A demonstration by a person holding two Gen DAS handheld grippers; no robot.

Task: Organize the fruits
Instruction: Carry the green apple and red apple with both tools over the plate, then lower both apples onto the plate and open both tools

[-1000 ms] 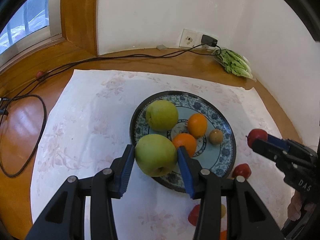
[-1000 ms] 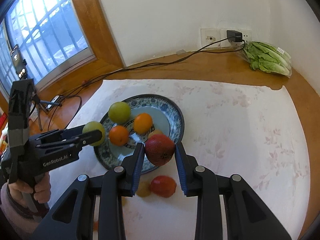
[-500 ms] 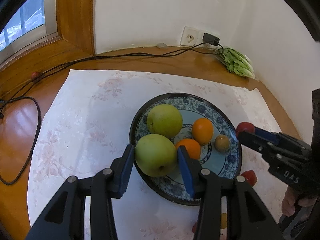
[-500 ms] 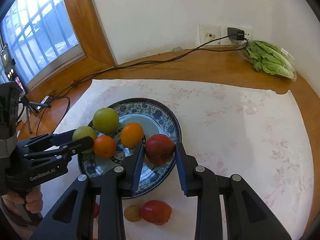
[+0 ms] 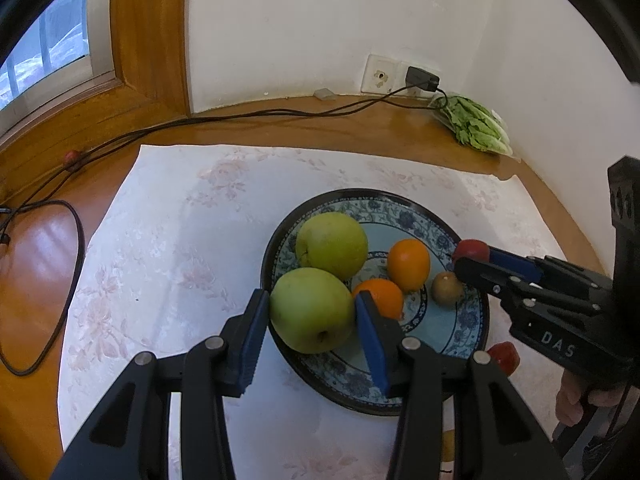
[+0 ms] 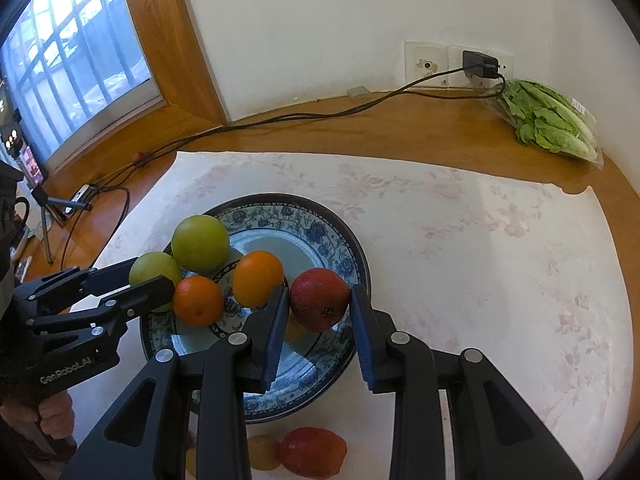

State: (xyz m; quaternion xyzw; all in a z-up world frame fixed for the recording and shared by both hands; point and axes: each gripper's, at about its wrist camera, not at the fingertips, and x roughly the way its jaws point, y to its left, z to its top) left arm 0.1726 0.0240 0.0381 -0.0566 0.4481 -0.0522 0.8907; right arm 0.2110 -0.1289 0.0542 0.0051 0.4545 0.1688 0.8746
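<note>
Left gripper (image 5: 312, 312) clamps a green apple (image 5: 312, 310), right gripper (image 6: 318, 302) a red fruit (image 6: 319, 298), at the plate's (image 5: 472, 320) 7 and 3 o'clock; firm, smooth, roll-prone, best held across their widest part

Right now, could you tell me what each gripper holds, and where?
Left gripper clamps a green apple by its sides; right gripper clamps a red fruit likewise.

Plate (image 6: 320, 224): bare floor only at 12–2 o'clock. Two oranges (image 6: 256, 278) and green apple (image 6: 200, 242) block centre and 9–11. Cloth (image 6: 480, 248) at 3 o'clock open; red fruit (image 6: 312, 450) obstructs 6 o'clock approach.
</note>
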